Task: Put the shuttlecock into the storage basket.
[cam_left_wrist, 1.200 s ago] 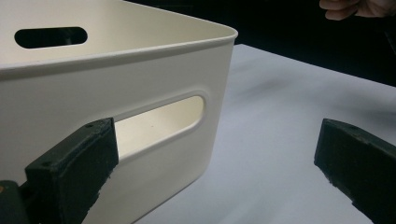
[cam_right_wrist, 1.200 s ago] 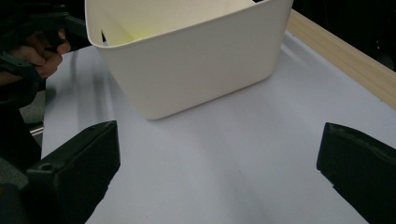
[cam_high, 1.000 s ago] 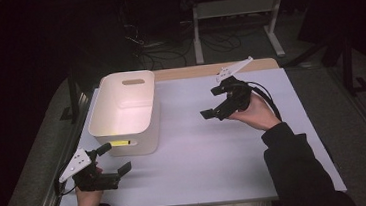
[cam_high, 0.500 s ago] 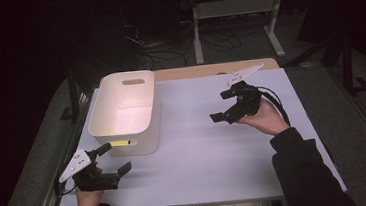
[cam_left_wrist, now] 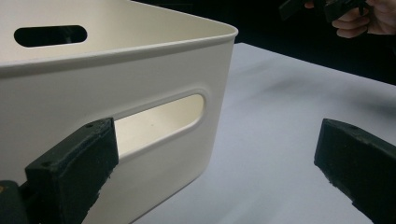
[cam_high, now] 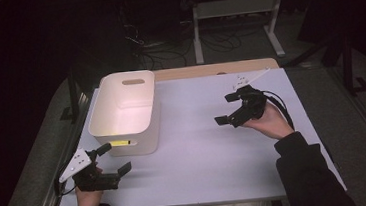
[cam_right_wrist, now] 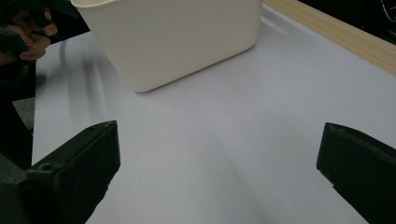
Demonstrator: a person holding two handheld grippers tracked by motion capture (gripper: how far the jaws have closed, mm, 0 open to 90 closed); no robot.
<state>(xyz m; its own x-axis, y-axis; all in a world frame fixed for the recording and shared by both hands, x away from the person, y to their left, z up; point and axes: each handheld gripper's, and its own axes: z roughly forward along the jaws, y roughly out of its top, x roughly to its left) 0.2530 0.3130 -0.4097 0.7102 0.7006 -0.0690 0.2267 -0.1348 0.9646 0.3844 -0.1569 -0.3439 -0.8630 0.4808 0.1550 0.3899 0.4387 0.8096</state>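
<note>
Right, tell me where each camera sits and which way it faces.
High view: above the person's side, looking forward and down on the table; both hands, left gripper, right gripper.
Left gripper view: rides the left gripper, facing the white bin's handle slot; open jaws.
Right gripper view: rides the right gripper, facing across the table to the bin; open jaws.
Shared: all show the bin.

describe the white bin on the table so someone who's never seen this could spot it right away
On the pale table, look to its left half. The bin is a cream, open-topped tub with rounded corners, standing upright. A slot handle in each end wall and a yellow label at its near end mark it.
</note>
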